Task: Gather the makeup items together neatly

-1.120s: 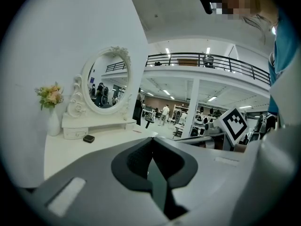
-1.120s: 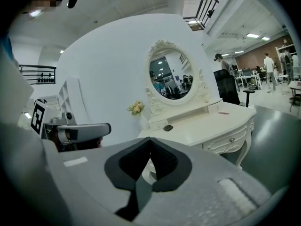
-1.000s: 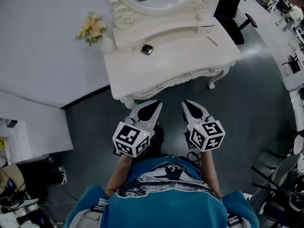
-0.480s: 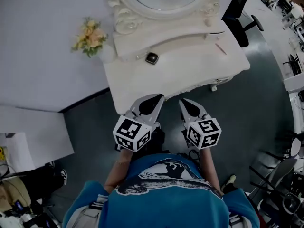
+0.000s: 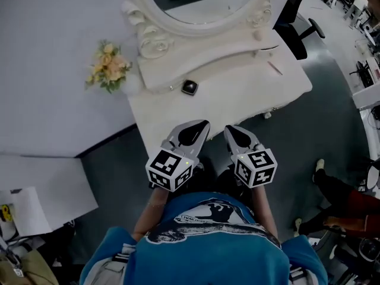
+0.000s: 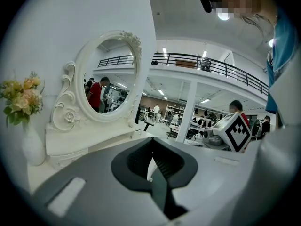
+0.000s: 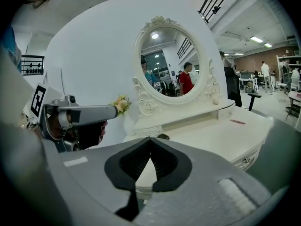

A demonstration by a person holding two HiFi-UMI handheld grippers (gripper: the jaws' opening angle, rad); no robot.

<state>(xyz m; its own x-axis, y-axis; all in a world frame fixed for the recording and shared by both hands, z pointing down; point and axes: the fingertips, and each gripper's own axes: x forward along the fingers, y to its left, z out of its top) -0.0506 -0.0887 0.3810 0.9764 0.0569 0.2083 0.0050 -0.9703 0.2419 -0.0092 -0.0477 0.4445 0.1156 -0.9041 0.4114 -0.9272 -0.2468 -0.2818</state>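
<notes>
Approach step, nothing gathered yet. Left gripper (image 5: pixel 200 126), right gripper (image 5: pixel 230 130): jaws pressed together, empty, at near edge of dressing table (image 5: pixel 237 103). Dark compact (image 5: pixel 189 87) lay by mirror base; pink stick (image 5: pixel 274 68) well apart, at right. Next likely: reach, spread jaws over compact.

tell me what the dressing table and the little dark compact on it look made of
The dressing table: probably painted wood or moulded resin, matte cream finish; its carved scrolls and even colour suggest it. The compact: seemingly glossy dark plastic with a paler, metallic-looking rim; too small to be sure.
</notes>
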